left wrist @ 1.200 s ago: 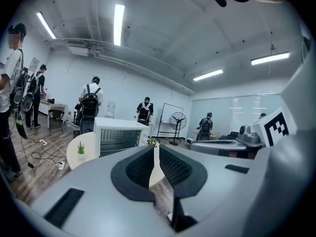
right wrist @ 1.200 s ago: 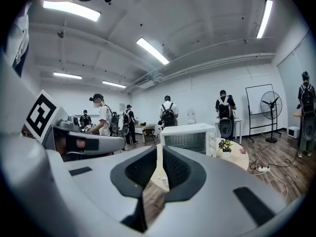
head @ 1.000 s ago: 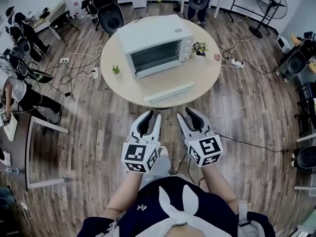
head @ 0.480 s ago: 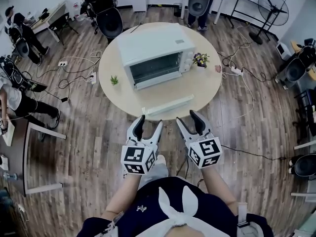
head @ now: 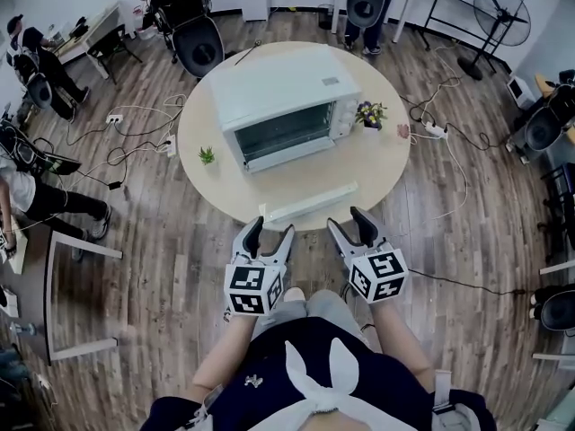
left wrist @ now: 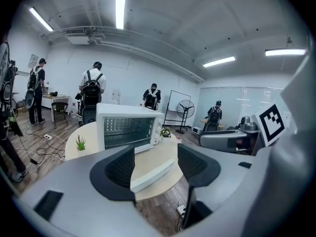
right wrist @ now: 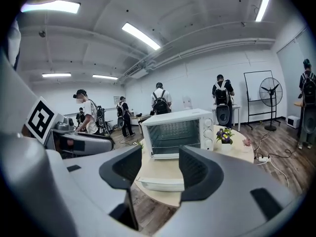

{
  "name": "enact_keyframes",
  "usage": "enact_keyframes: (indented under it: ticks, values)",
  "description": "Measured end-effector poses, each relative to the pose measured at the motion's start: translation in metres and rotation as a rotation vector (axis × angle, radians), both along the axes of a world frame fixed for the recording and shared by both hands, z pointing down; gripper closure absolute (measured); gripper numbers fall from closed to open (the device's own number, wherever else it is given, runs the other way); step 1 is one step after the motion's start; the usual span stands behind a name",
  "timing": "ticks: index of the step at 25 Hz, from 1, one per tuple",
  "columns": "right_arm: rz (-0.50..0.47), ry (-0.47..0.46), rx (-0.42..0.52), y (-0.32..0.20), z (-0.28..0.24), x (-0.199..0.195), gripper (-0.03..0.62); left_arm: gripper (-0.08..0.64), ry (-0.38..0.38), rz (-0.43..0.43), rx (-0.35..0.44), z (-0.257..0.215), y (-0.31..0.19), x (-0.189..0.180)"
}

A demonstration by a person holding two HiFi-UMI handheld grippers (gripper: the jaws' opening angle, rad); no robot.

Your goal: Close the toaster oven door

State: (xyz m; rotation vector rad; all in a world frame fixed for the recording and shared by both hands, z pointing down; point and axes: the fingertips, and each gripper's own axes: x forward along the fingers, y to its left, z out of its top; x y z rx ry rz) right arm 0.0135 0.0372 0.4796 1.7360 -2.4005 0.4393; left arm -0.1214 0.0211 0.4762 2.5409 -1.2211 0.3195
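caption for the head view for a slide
Both jaws just opened and empty, left gripper and right gripper held short of the round table bearing the white toaster oven.

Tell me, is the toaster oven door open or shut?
Shut: the toaster oven door stands upright and flush, no gap showing.

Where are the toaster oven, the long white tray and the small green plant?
toaster oven (head: 280, 134), head view, on its glass door.
long white tray (head: 310, 203), head view, midway along its top.
small green plant (head: 207, 154), head view, on its leaves.
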Motion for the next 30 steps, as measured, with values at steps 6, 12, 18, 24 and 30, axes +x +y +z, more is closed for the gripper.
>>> enact_keyframes:
  ticks: [6, 12, 18, 24, 30]
  values:
    - [-0.005, 0.028, -0.071, -0.011, 0.025, 0.016, 0.351, 0.298, -0.027, -0.023, -0.065, 0.027, -0.010, -0.004]
    - [-0.024, 0.060, -0.153, -0.031, 0.056, 0.038, 0.351, 0.297, -0.027, -0.075, -0.118, 0.050, -0.023, -0.008]
    - [-0.066, 0.107, -0.240, -0.056, 0.092, 0.061, 0.351, 0.297, -0.069, -0.144, -0.186, 0.081, -0.037, -0.011]
    - [-0.106, 0.131, -0.325, -0.072, 0.128, 0.075, 0.351, 0.296, -0.118, -0.203, -0.261, 0.117, -0.042, -0.019]
    - [-0.125, 0.151, -0.391, -0.084, 0.161, 0.087, 0.356, 0.297, -0.160, -0.246, -0.265, 0.142, -0.050, -0.023]
